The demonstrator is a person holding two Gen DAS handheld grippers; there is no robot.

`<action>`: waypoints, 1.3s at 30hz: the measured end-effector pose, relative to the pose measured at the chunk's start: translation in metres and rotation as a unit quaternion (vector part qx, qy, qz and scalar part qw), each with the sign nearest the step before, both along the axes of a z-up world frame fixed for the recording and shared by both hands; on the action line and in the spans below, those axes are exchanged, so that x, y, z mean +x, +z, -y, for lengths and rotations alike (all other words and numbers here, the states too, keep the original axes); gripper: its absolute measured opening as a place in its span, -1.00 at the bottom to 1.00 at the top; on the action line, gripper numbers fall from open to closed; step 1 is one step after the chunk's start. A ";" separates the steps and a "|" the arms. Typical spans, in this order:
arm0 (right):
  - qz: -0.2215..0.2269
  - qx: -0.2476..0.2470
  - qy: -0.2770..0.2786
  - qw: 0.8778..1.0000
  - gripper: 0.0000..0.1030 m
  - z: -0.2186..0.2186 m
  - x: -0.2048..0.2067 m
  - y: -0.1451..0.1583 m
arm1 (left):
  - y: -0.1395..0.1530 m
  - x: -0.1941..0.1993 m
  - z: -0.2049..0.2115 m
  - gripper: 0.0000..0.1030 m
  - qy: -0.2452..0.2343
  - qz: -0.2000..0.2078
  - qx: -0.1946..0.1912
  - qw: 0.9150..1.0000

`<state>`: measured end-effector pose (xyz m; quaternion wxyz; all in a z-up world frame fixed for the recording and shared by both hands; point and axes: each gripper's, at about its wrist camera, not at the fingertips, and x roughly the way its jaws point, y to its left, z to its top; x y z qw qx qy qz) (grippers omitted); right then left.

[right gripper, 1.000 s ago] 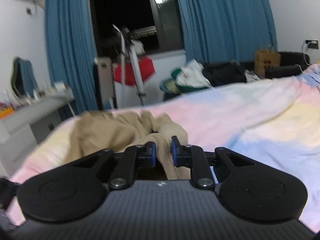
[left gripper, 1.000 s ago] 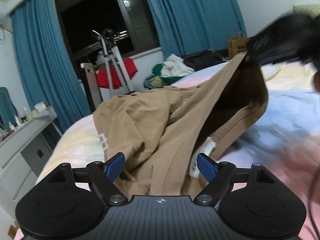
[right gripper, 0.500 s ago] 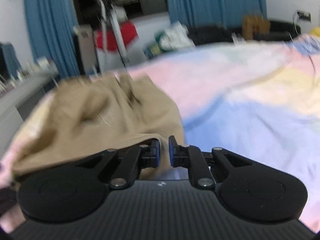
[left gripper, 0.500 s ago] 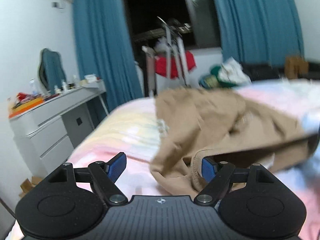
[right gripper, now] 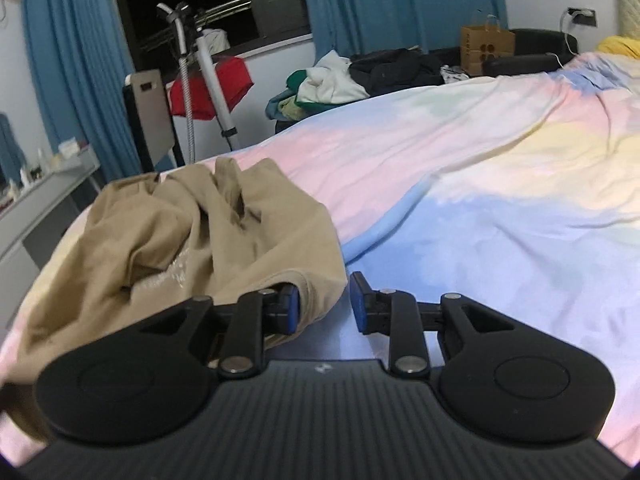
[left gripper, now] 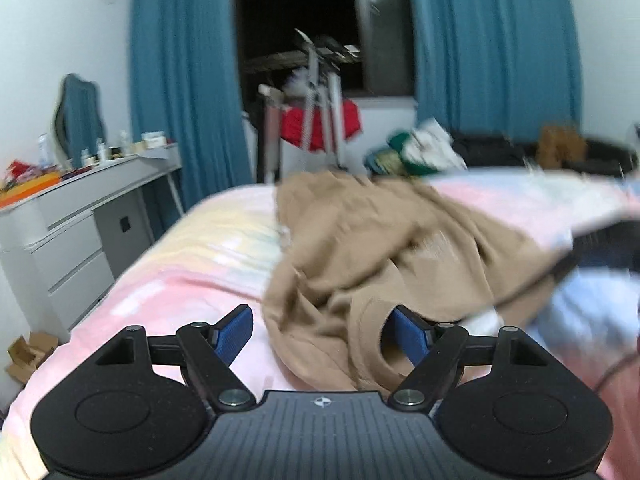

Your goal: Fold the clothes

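Observation:
A tan shirt (left gripper: 376, 240) lies crumpled on the pastel bedspread (left gripper: 192, 264). My left gripper (left gripper: 322, 334) is open, low over the bed, with the shirt's near edge and collar lying between its blue fingers. In the right wrist view the same shirt (right gripper: 192, 232) lies bunched at the left. My right gripper (right gripper: 324, 306) is open; a fold of the shirt's hem lies loose against its left finger (right gripper: 290, 308). The right gripper shows dark and blurred at the right edge of the left wrist view.
A grey dresser (left gripper: 80, 224) with small items stands left of the bed. Beyond the bed's far edge are a garment steamer stand (right gripper: 208, 80), a red cloth, a clothes pile (right gripper: 332, 84) and a paper bag (right gripper: 486, 48). Blue curtains flank a dark window.
My right gripper has opened and let go of the shirt, which dropped onto the bed. The left gripper stayed open and swung lower, toward the shirt's near edge.

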<state>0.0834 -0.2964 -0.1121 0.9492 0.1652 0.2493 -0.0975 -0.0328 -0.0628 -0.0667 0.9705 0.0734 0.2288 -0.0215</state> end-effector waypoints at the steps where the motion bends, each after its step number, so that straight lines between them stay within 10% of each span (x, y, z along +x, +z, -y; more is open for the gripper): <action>1: 0.001 0.002 -0.002 1.000 -0.44 0.001 0.000 0.000 | -0.005 0.001 0.004 0.49 -0.003 -0.013 0.009 1.000; 9: 0.034 -0.029 -0.004 0.999 -0.45 -0.011 -0.008 0.010 | -0.025 0.014 0.010 0.37 0.017 -0.067 0.062 0.996; 16: -0.099 0.035 0.000 0.994 -0.44 0.004 0.005 -0.025 | -0.011 0.028 -0.028 -0.09 0.076 -0.074 -0.026 0.994; 20: -0.062 0.058 0.017 0.996 -0.86 0.001 -0.001 -0.019 | 0.002 0.027 -0.025 -0.79 0.061 -0.014 -0.041 0.997; 23: 0.006 0.020 0.032 0.999 -0.90 -0.015 -0.005 0.003 | 0.020 0.029 -0.030 -0.93 0.064 0.033 -0.068 0.995; 29: 0.154 -0.011 0.049 0.987 -0.91 -0.026 -0.020 0.116 | 0.130 0.016 -0.052 -0.94 0.053 0.173 -0.102 0.978; 39: 0.365 -0.049 0.074 0.927 -0.90 -0.047 -0.100 0.377 | 0.389 -0.053 -0.087 -0.94 0.012 0.381 -0.124 0.916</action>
